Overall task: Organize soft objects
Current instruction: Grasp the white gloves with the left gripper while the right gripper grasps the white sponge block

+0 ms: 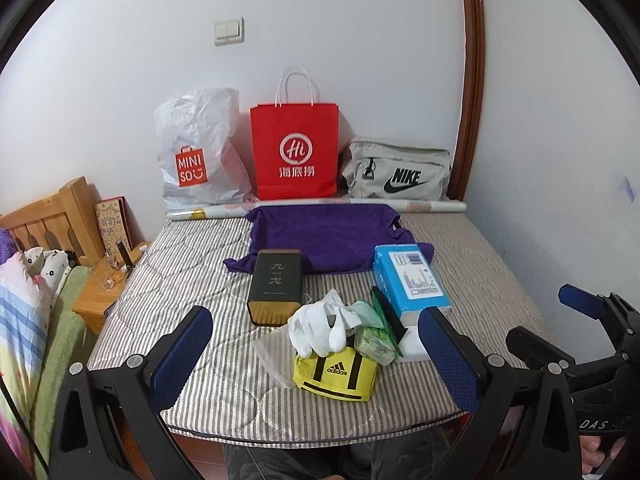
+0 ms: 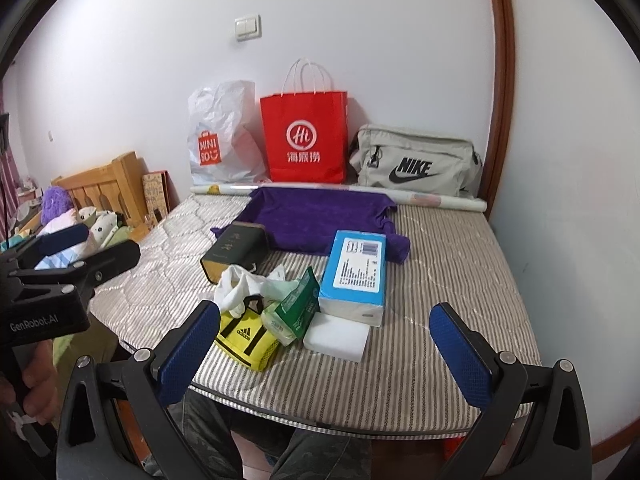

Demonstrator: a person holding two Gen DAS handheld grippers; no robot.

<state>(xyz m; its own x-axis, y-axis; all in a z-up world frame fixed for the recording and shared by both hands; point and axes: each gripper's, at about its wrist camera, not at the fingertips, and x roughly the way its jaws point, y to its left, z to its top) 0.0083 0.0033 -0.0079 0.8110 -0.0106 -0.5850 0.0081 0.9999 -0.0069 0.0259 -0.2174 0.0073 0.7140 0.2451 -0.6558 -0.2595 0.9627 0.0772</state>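
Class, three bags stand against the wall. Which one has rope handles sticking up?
The red paper bag in the middle; the white plastic bag and grey Nike bag show none.

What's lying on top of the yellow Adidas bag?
A white glove is draped over the yellow bag, with a green tissue pack leaning against its right side. The bag's contents can't be seen.

White cotton gloves (image 1: pixel 320 326) on yellow Adidas pouch (image 1: pixel 336 372), dark rectangular tin (image 1: pixel 276 286) behind-left, blue tissue box (image 1: pixel 412 282) right, purple towel (image 1: pixel 328 240) behind both, red paper bag (image 1: pixel 295 152) at wall between white plastic bag (image 1: pixel 200 152) and grey Nike bag (image 1: pixel 396 170).
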